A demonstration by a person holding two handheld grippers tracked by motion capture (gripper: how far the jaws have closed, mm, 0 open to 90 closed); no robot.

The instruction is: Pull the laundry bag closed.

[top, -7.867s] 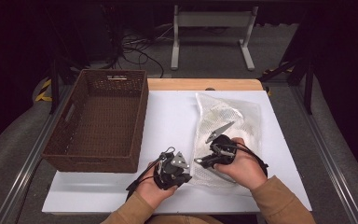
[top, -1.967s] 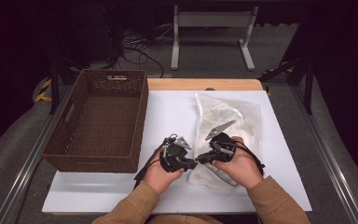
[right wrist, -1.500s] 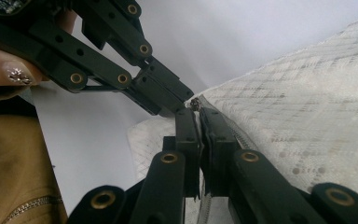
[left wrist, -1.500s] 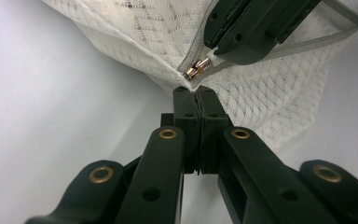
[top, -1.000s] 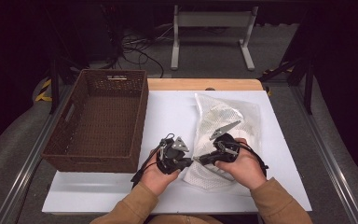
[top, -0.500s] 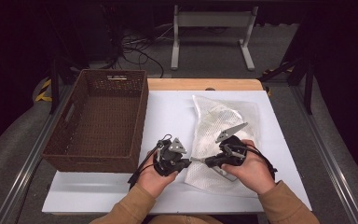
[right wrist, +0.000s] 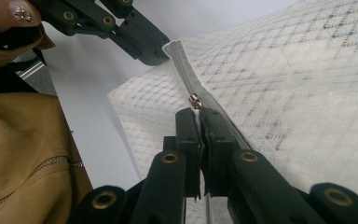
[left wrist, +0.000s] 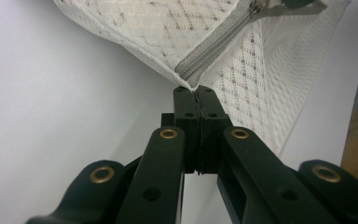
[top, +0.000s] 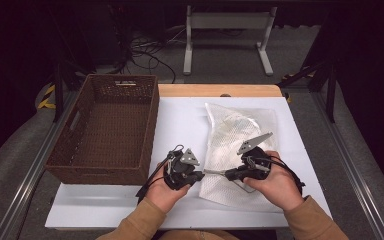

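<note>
At the far left of the high view stands a brown wicker basket [top: 105,130], rectangular, with tightly woven walls and a cut handle hole in its short side; it sits on the left part of the white table [top: 180,120], whose surface is smooth and matte, with a strip of pale wood at the far edge. Just to the right of the basket's near corner is the left gripper [top: 199,176], made of black hard plastic with a grey three-cornered plate on top. In the left gripper view its jaws are pressed together and pinch the corner of the mesh bag [left wrist: 223,51] exactly where the grey zipper [left wrist: 214,46] ends. The bag is a white, soft laundry pouch of fine net with a diamond pattern, lying flat and a little wrinkled on the right half of the table, and something pale and rounded shows through it. Further right, the right gripper [top: 228,173] points toward the left one. In the right gripper view its jaws are clenched on the zipper pull [right wrist: 195,101], a small metal piece with a copper shine, on the grey woven tape. Both sleeves [top: 315,220] are of tan, smooth cloth.
</note>
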